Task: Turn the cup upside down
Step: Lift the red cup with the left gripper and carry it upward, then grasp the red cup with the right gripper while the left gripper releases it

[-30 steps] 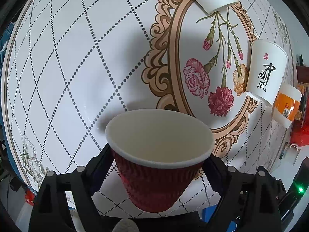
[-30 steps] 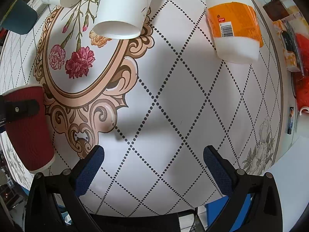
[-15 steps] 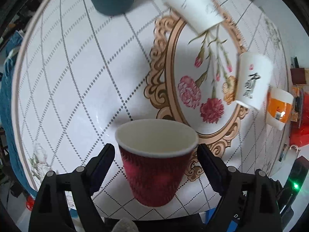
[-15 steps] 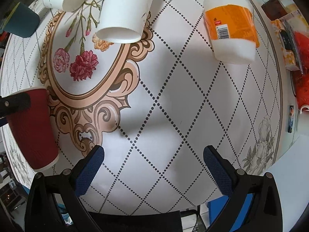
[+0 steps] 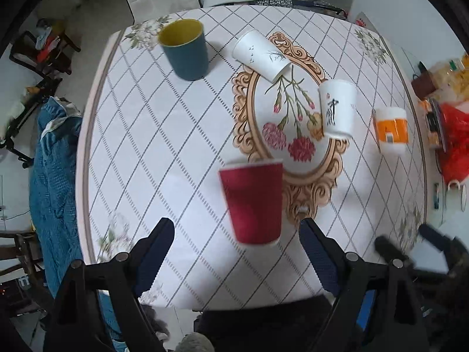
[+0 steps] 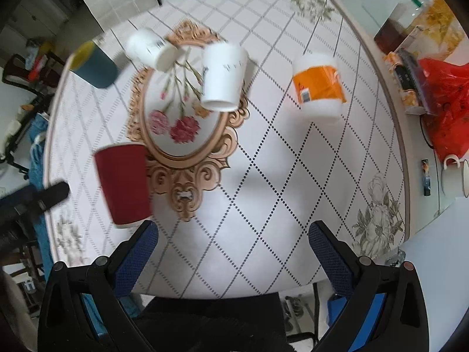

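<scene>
A red ribbed paper cup (image 5: 252, 202) stands on the white patterned table, wide end at the far side in the left wrist view; it also shows in the right wrist view (image 6: 124, 184). My left gripper (image 5: 237, 252) is open and empty, pulled back above and behind the cup, apart from it. My right gripper (image 6: 233, 249) is open and empty over the table's near middle, to the right of the red cup.
A blue cup with yellow inside (image 5: 184, 50) stands upright at the far left. Two white paper cups (image 5: 261, 55) (image 5: 337, 108) and an orange-labelled white cup (image 5: 391, 130) sit further back. A red bag (image 6: 442, 102) and clutter lie at the right edge.
My left gripper opened, let go of the red cup and drew back and up. The right gripper also rose and pulled back, so more of the table shows.
</scene>
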Demonstrator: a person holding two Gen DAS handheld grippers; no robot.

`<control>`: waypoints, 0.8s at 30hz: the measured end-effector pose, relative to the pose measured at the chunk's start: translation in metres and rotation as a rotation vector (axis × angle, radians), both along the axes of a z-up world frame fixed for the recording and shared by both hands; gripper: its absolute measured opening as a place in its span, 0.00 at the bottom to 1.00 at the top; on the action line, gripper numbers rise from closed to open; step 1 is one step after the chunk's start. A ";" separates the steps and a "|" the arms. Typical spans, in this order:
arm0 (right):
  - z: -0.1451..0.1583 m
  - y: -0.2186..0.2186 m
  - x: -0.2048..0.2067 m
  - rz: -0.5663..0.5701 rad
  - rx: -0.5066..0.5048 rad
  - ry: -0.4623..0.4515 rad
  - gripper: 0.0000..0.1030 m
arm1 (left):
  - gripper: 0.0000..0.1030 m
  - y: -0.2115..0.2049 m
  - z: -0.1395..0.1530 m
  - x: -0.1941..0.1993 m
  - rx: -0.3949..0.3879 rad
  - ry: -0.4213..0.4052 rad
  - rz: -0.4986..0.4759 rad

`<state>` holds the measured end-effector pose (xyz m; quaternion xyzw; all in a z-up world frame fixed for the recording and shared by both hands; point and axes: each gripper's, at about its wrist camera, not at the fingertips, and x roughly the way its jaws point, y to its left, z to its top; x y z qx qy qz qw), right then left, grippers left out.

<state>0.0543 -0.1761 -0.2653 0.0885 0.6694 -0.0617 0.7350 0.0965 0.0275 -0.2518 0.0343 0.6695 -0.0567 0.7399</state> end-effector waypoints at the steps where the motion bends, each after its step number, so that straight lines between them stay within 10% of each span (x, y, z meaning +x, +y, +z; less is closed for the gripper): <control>1: 0.006 0.000 -0.002 -0.003 0.007 -0.012 1.00 | 0.84 0.003 0.003 -0.006 0.001 -0.005 0.003; 13: 0.051 0.052 -0.018 0.042 0.057 -0.092 1.00 | 0.84 0.066 0.019 -0.050 0.003 -0.044 0.099; 24: 0.026 0.136 0.015 0.413 -0.093 -0.036 1.00 | 0.84 0.128 -0.026 -0.063 0.006 0.020 0.269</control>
